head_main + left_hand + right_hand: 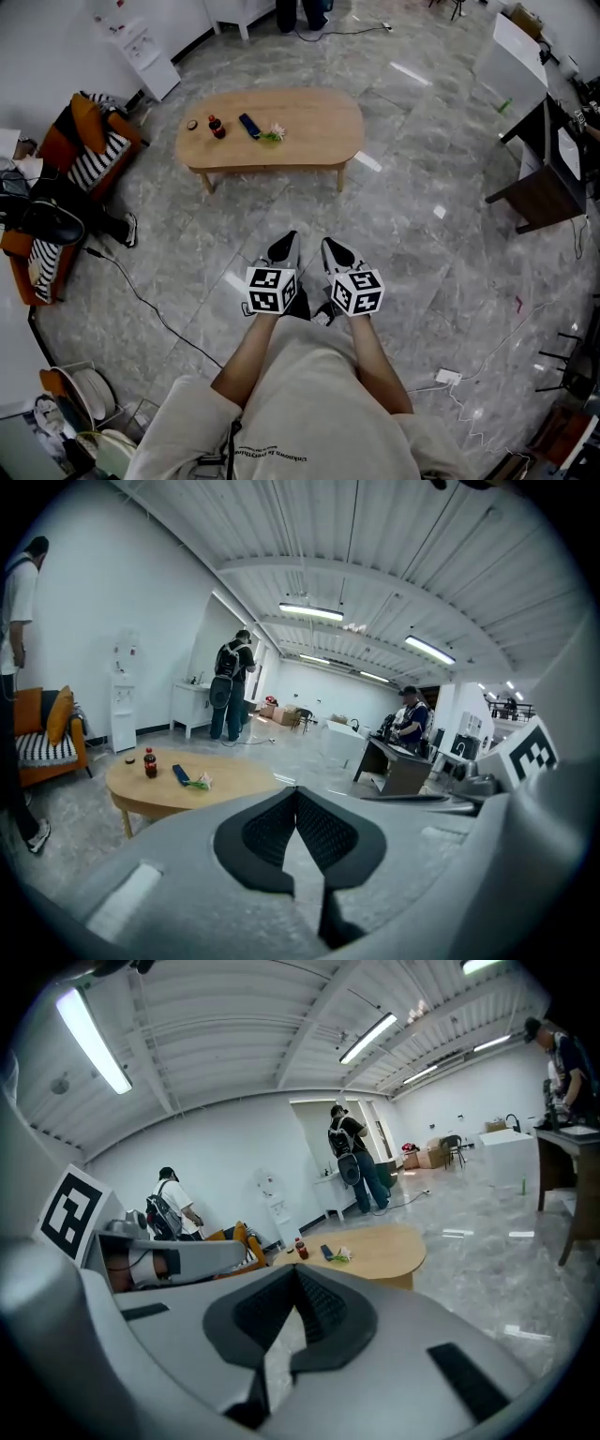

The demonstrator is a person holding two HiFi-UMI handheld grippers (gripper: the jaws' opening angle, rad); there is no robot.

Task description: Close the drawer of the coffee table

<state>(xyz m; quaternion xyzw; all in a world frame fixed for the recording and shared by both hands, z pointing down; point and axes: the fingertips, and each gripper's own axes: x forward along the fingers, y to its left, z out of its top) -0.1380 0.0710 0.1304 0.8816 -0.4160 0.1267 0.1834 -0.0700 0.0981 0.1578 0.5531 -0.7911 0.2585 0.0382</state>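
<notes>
The oval wooden coffee table [309, 122] stands on the marble floor some way ahead of me. It also shows in the left gripper view [234, 778] and the right gripper view [389, 1246]. I cannot make out a drawer on the side facing me. My left gripper [287, 240] and right gripper [332, 246] are held side by side close to my body, well short of the table. Both point toward it. The left gripper's [296, 791] jaws meet at the tips with nothing between them. The right gripper's [295, 1271] jaws are closed the same way.
On the table lie a small cola bottle [217, 127], a dark remote [249, 125], a flower-like bit [273, 133] and a small round cap [191, 125]. An orange sofa [66, 169] stands left, a dark desk [548, 173] right. A cable [141, 300] and power strip [448, 378] lie on the floor.
</notes>
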